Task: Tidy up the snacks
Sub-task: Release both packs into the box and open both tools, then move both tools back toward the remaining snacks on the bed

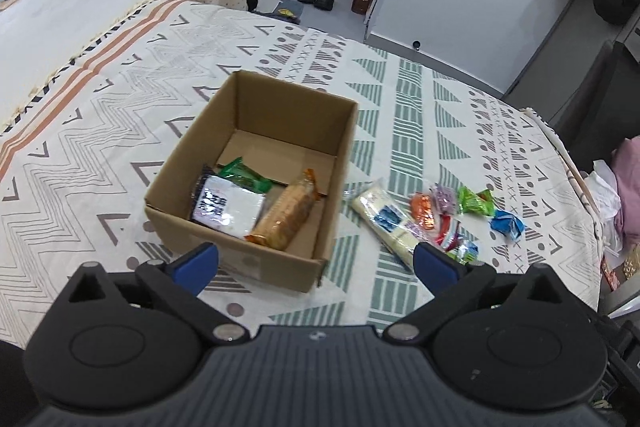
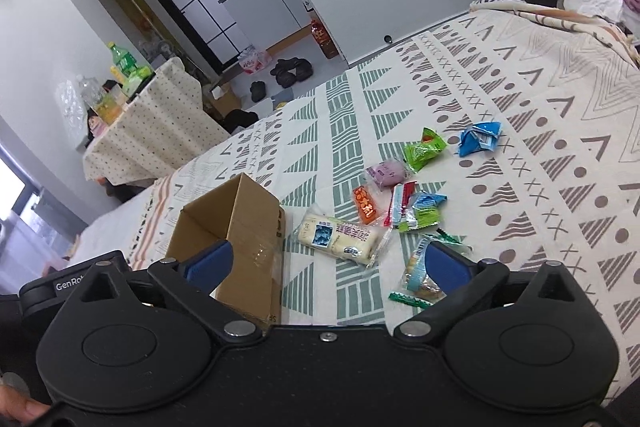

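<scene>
Blue-padded left claw [image 1: 316, 261] stands wide open with nothing between its pads, tilted down over the near wall of the cardboard box [image 1: 240, 259]. Just ahead of it, inside the box, lie three packets: a white packet [image 1: 230, 206] to the left, an orange biscuit packet [image 1: 286, 215] leaning beside it, and a green packet [image 1: 244, 177] behind both. The far half of the box floor is bare. To the right of this claw, outside the box, a long white wafer pack [image 1: 384, 217] lies on the patterned cloth [image 1: 120, 131] of the table, with small wrapped sweets beyond it.

Right claw [image 2: 327, 263] is likewise wide open and holds nothing. The box [image 2: 244, 247] stands at its left finger; a small pale-blue packet [image 2: 416, 273] lies on the cloth at its right finger, partly hidden by the pad. Straight ahead lies the wafer pack [image 2: 344, 237]. Farther out are an orange sweet [image 2: 365, 207], a purple sweet [image 2: 386, 173], a green sweet [image 2: 424, 149] and a blue sweet [image 2: 479, 138], the last well apart from the claw. A fingertip [image 2: 24, 409] shows at the lower left edge.
</scene>
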`<control>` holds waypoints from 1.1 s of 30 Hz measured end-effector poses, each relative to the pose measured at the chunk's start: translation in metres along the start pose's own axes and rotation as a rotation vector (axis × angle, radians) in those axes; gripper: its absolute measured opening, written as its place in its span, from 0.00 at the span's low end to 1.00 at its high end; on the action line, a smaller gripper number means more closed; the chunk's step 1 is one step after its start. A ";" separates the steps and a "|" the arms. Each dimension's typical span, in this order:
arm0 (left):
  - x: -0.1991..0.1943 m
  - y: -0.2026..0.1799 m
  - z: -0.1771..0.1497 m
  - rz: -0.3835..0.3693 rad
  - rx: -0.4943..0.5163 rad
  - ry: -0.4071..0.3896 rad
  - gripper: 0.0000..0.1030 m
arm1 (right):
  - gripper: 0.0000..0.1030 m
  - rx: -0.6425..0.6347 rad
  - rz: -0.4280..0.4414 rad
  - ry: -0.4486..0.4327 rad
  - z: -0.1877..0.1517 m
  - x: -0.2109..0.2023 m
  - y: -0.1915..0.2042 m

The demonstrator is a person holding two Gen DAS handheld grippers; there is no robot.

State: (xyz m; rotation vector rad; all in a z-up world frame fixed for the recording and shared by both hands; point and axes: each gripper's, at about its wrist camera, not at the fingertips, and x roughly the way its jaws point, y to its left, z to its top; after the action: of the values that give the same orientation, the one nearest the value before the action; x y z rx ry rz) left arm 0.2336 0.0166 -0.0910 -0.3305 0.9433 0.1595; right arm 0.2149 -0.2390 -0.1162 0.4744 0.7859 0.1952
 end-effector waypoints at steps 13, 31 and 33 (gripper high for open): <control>-0.005 -0.043 -0.024 -0.014 0.022 -0.024 1.00 | 1.00 -0.021 -0.013 -0.010 0.001 -0.021 -0.048; 0.023 -0.082 -0.050 0.008 0.052 0.045 1.00 | 1.00 0.016 0.009 0.048 -0.009 -0.015 -0.099; 0.028 -0.083 -0.052 0.020 0.053 0.052 1.00 | 1.00 0.025 0.010 0.055 -0.011 -0.012 -0.102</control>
State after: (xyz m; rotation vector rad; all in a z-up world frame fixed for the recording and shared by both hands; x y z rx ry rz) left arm 0.2328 -0.0800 -0.1248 -0.2772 1.0010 0.1440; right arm 0.1982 -0.3294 -0.1641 0.4981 0.8406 0.2082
